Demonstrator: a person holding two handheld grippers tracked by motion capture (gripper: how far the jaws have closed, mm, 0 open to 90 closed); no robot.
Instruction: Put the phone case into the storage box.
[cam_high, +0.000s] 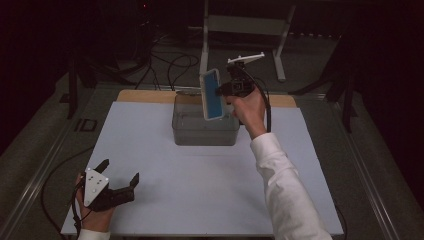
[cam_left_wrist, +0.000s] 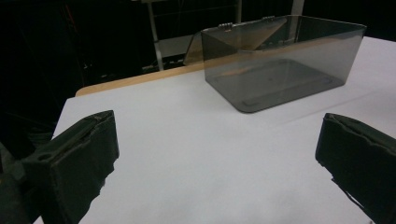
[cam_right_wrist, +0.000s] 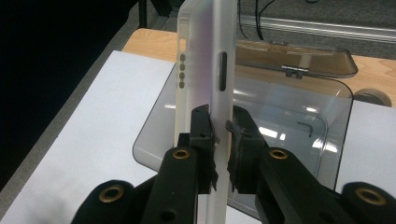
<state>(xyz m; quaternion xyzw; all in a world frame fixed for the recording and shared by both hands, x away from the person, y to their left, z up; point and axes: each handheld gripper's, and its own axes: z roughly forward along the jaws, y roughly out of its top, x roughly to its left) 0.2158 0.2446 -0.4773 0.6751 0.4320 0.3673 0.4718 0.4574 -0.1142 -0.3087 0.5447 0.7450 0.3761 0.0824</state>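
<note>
In the high view, a phone case (cam_high: 212, 95) with a blue face and white rim is held edge-on by the right gripper (cam_high: 223, 91), above the clear plastic box (cam_high: 205, 131) at 12 o'clock on the white table (cam_high: 200, 190). The left gripper (cam_high: 118, 176) is seen at 8 o'clock on the table, jaws spread wide with nothing between them.

In the left gripper view, its jaws are set far apart over bare table; the box (cam_left_wrist: 285, 70), hinged lid (cam_left_wrist: 233, 42) folded back, lies at 1 o'clock.

In the right gripper view, the case (cam_right_wrist: 205, 70) stands upright, clamped tightly between both pads, the open box (cam_right_wrist: 299, 116) lying behind it.
</note>
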